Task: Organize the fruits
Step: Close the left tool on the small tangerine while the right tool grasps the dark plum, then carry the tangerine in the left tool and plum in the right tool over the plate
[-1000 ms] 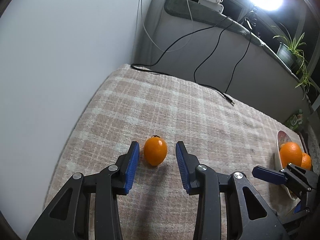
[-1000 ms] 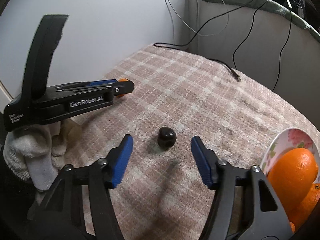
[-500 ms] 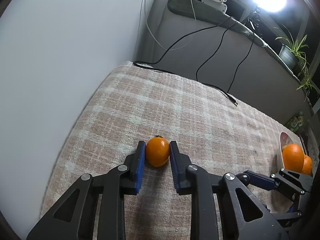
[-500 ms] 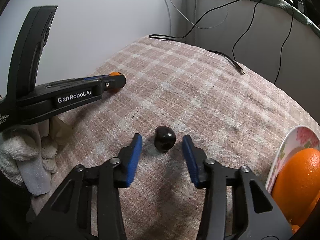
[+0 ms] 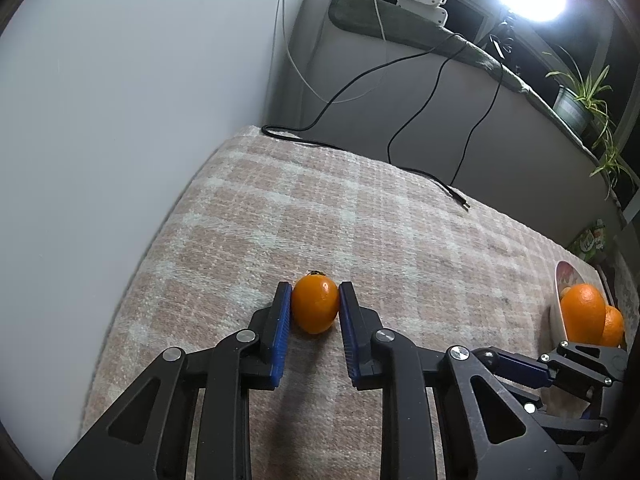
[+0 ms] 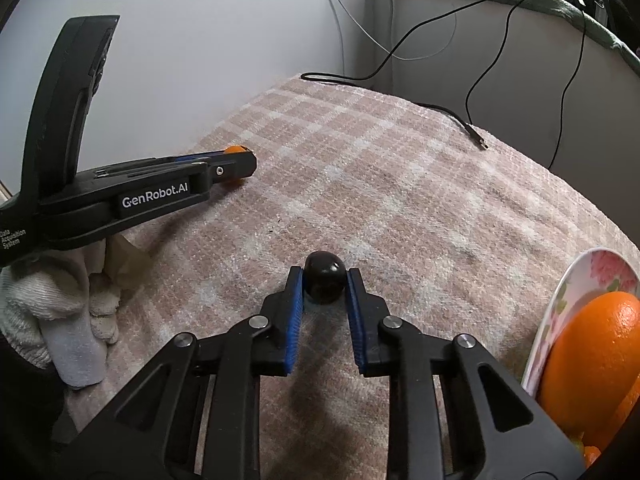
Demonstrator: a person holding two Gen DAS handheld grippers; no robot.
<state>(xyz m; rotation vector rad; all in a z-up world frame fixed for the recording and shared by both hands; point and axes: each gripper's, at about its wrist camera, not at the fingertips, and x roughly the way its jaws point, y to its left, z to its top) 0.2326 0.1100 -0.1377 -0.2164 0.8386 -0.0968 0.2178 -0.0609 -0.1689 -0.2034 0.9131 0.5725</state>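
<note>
The left gripper point(image 5: 315, 307) grasps a small orange fruit point(image 5: 315, 303), its long axis pointing away, stem end far. The right gripper point(image 6: 324, 281) clenches a dark round fruit point(image 6: 324, 282) on the checked cloth point(image 6: 400, 200).

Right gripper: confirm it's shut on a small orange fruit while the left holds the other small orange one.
Wrong colour. The right wrist view shows the right gripper shut on a small black fruit. The left gripper does hold the small orange fruit.

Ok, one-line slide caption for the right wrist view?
Right gripper shut on a small dark fruit on the checked cloth, beside a plate of oranges.
</note>
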